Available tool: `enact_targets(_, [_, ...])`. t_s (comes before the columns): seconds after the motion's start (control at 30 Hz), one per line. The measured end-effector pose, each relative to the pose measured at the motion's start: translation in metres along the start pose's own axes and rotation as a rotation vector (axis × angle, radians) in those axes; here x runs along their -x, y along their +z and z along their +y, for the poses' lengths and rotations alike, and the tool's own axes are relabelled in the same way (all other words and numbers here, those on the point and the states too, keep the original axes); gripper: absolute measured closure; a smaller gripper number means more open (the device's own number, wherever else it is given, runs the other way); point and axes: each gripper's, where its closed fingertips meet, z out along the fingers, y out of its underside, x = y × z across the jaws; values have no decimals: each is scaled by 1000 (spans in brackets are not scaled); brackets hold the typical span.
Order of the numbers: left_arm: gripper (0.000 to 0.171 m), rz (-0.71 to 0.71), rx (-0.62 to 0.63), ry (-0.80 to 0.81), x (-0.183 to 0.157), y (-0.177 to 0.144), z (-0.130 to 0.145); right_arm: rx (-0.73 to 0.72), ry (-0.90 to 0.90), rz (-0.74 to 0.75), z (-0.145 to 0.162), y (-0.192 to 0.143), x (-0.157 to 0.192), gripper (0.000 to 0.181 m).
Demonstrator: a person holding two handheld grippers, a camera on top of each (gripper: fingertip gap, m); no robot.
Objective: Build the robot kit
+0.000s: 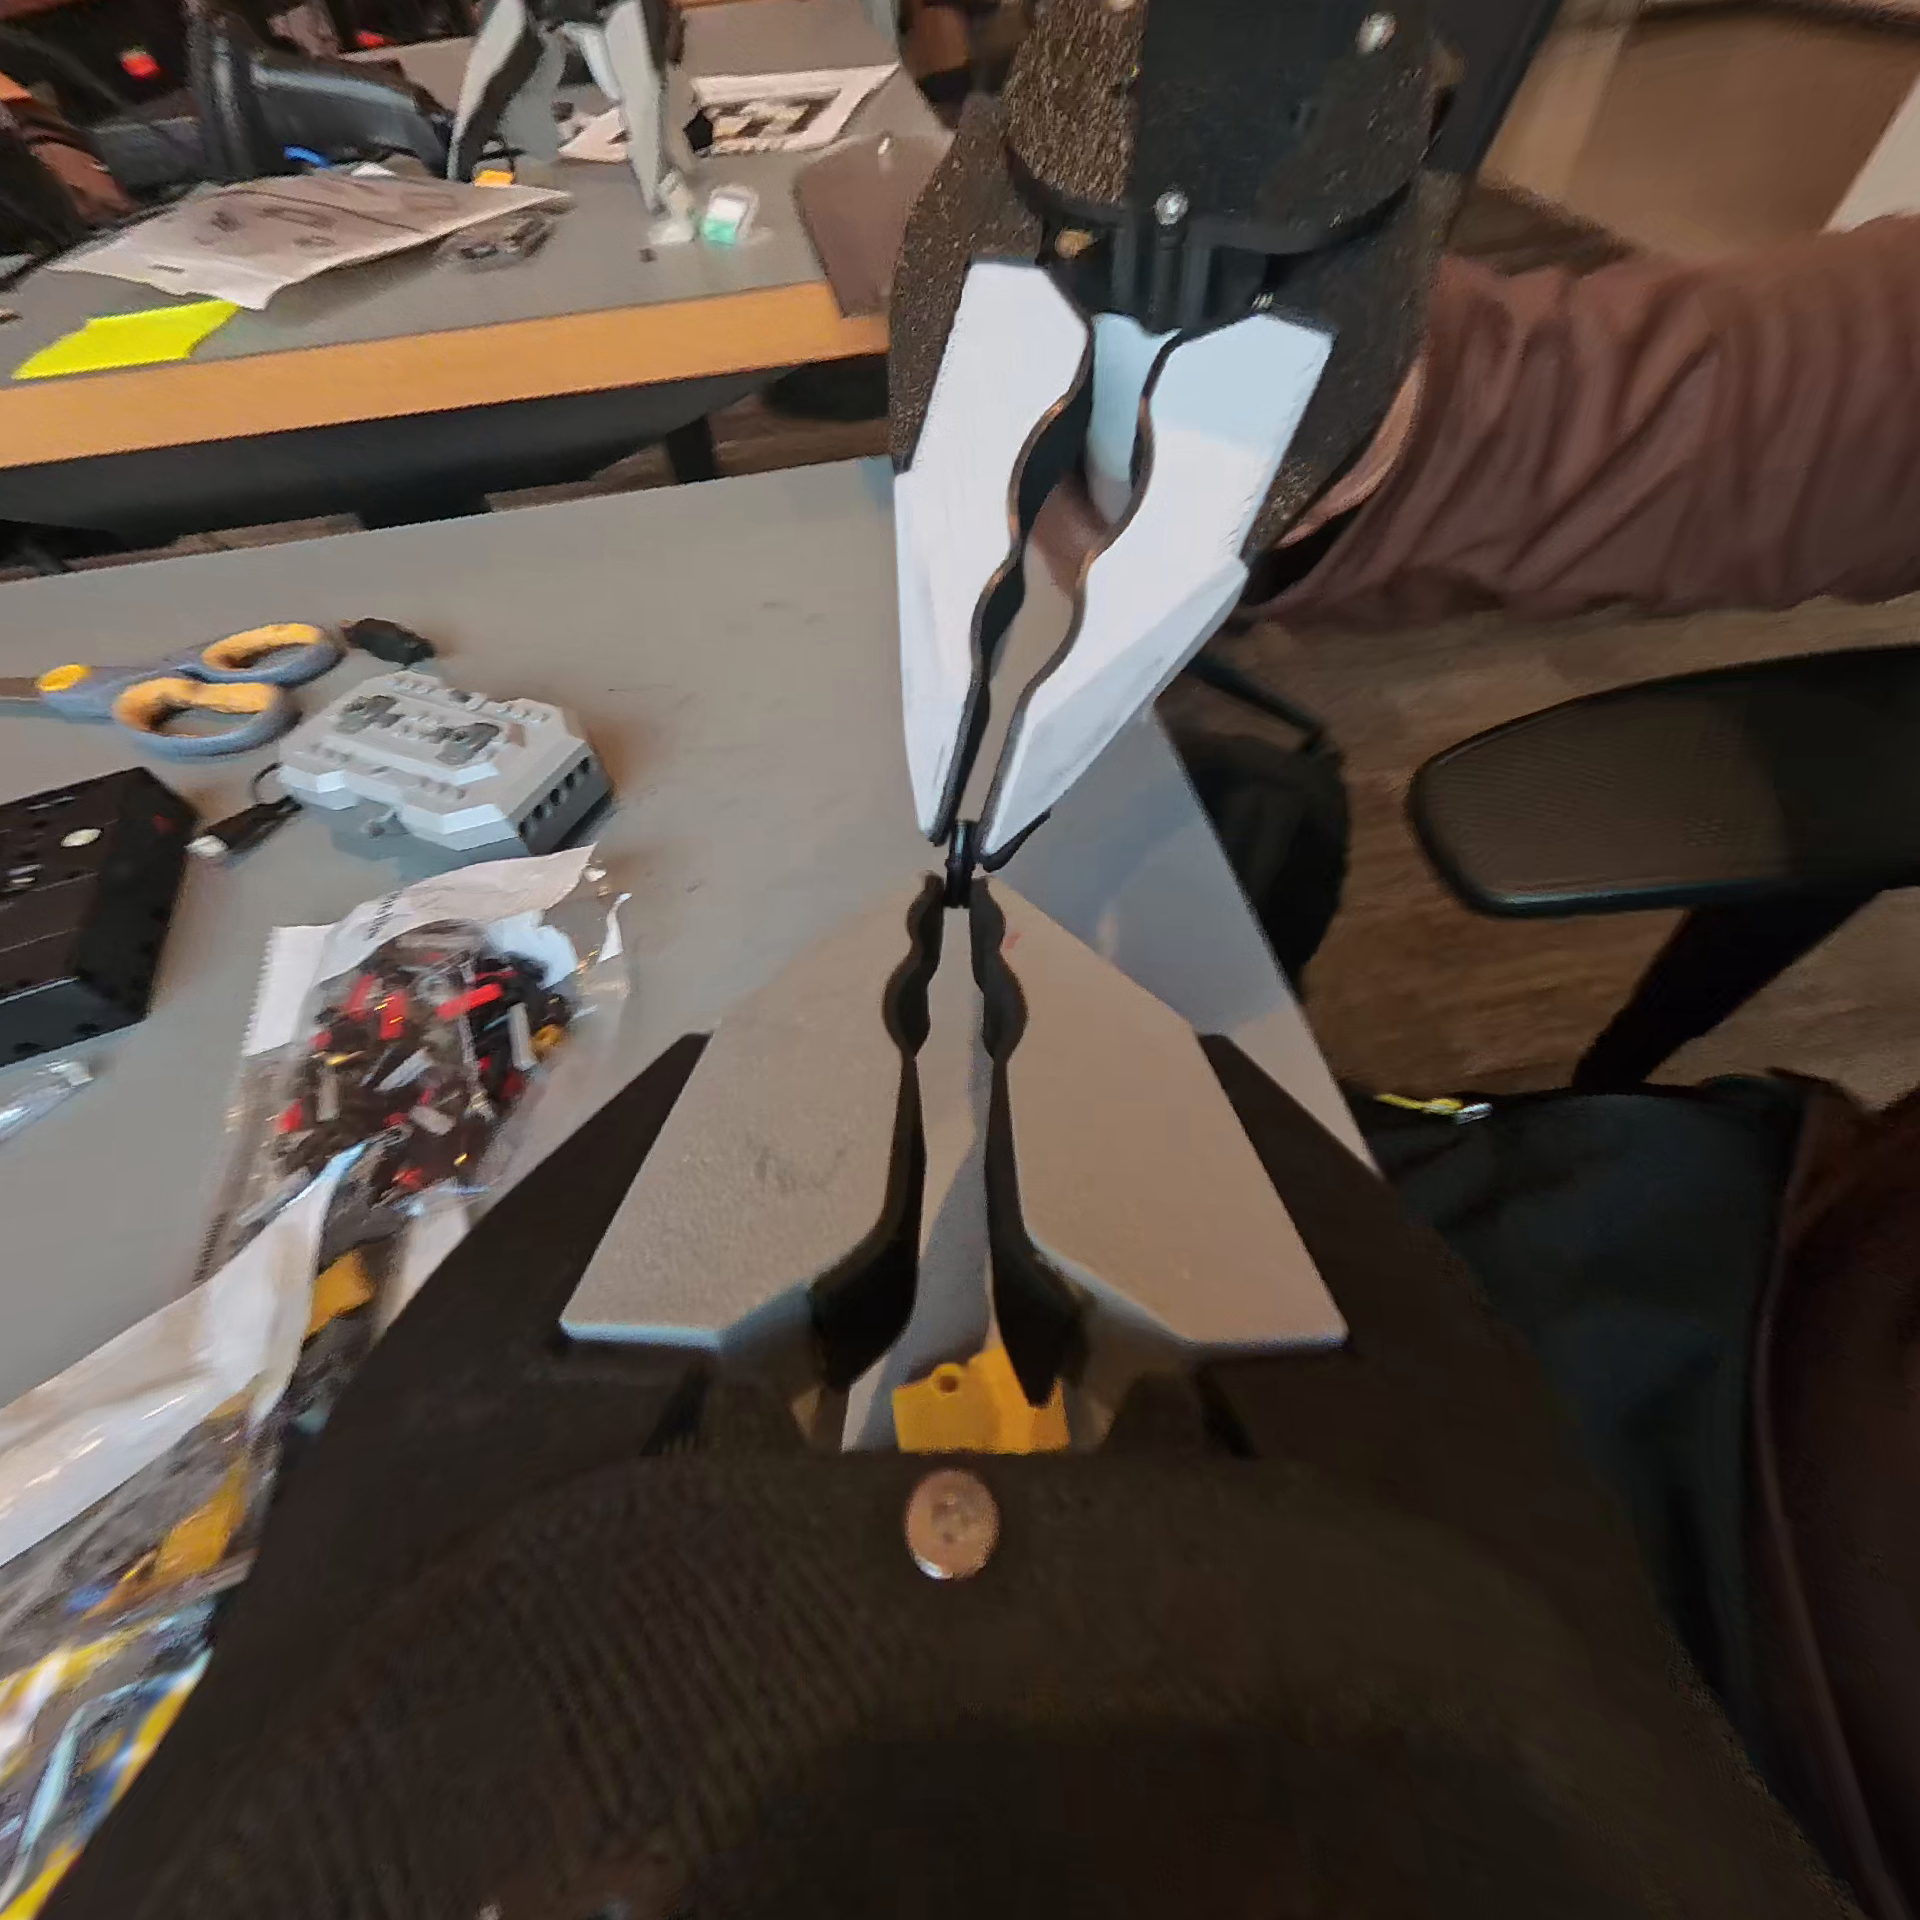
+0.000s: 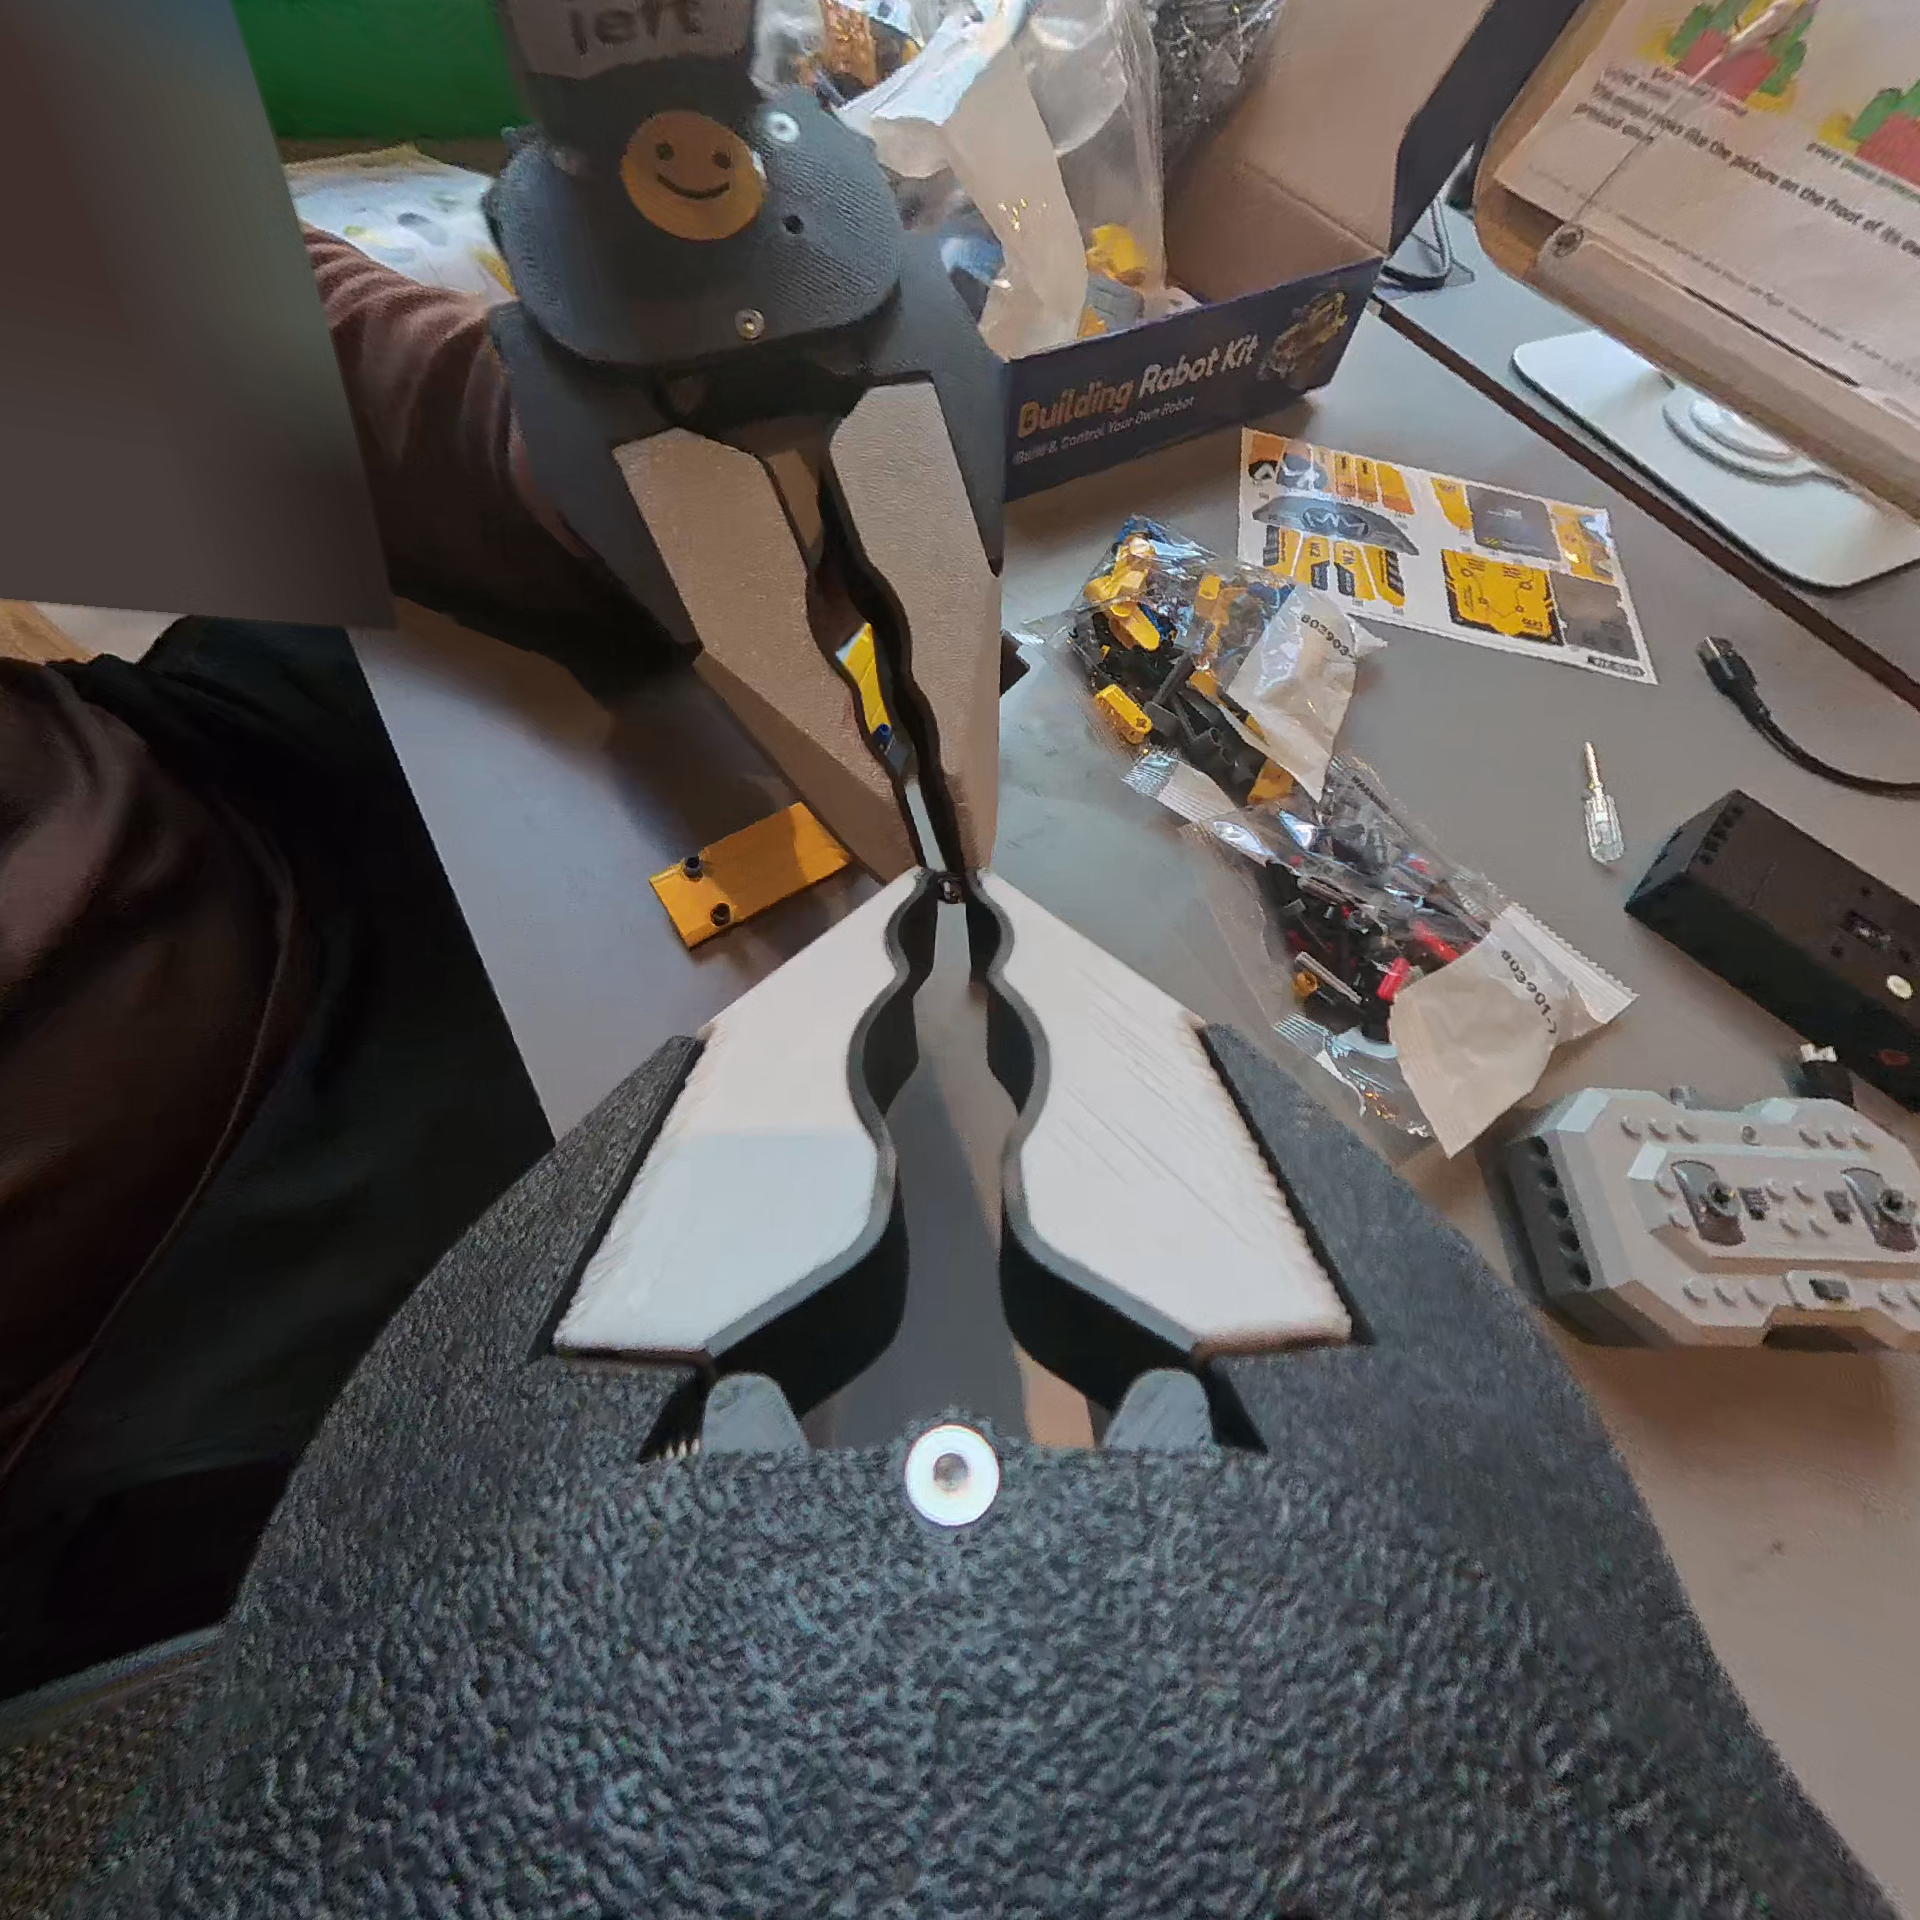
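Grey table [image 1: 727, 582] is filling mid-frame. Left gripper [image 1: 954, 899] and right gripper [image 2: 948, 896] are meeting tip to tip at centre, both nearly closed, pinching one small black pin [image 1: 958, 854] between them. Pin's looking light, stiff, slippery; grip at ends.

Pretty cluttered grey surface [image 2: 1558, 727] here: a clear plastic bag of black and red small parts [image 2: 1382, 935] lies beside a grey blocky controller brick [image 2: 1725, 1216], with a black rectangular box [image 2: 1797, 914] just past it. Blue-and-orange handled scissors [image 1: 197, 686] lie near the brick. There's also a yellow-and-black sticker sheet [image 2: 1444, 551], a flat yellow plate with two holes [image 2: 748, 873], and a dark blue cardboard kit box [image 2: 1174, 395].
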Motion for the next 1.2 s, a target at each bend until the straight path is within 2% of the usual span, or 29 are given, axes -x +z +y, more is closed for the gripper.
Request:
enact_targets(0.17, [169,204,-123,-120,-17,-12,-19,-62,-51,-83,-21,-10,15,176])
enact_targets(0.33, [169,287,-219,-152,-24,-23,-34,-97,-74,-104,-34,-18,20,174])
enact_targets(0.8, [170,323,-259,-187,-25,-29,-39,-106,-79,-105,-37,-19,21,175])
enact_targets(1.2, [169,389,-303,-209,-32,-34,-45,-176,-49,-174,-48,-23,30,176])
